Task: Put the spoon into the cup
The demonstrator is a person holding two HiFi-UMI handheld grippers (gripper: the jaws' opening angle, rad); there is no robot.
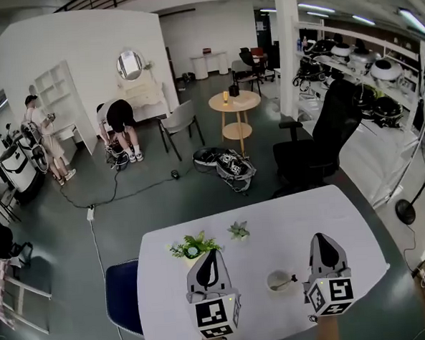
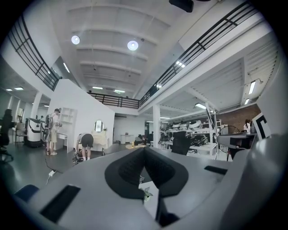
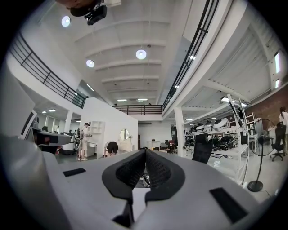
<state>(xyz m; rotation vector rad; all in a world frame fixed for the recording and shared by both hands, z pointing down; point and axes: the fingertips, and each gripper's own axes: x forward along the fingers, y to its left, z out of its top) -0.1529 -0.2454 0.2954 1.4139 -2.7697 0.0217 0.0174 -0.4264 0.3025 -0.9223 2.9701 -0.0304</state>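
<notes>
A small white cup (image 1: 279,281) stands on the white table (image 1: 344,215) between my two grippers. A spoon (image 1: 289,282) rests in it, its handle sticking out over the rim to the right. My left gripper (image 1: 212,253) is held above the table to the left of the cup, its jaws shut with nothing between them. My right gripper (image 1: 324,236) is just right of the cup, also shut and empty. In the left gripper view the left gripper (image 2: 144,150) points level across the room, and in the right gripper view the right gripper (image 3: 145,152) does the same. Neither gripper view shows the cup.
Two small potted plants (image 1: 194,247) (image 1: 238,231) stand near the table's far edge. A blue chair (image 1: 123,297) sits at the table's left side and a black office chair (image 1: 318,141) beyond its far right corner. People stand far off across the room.
</notes>
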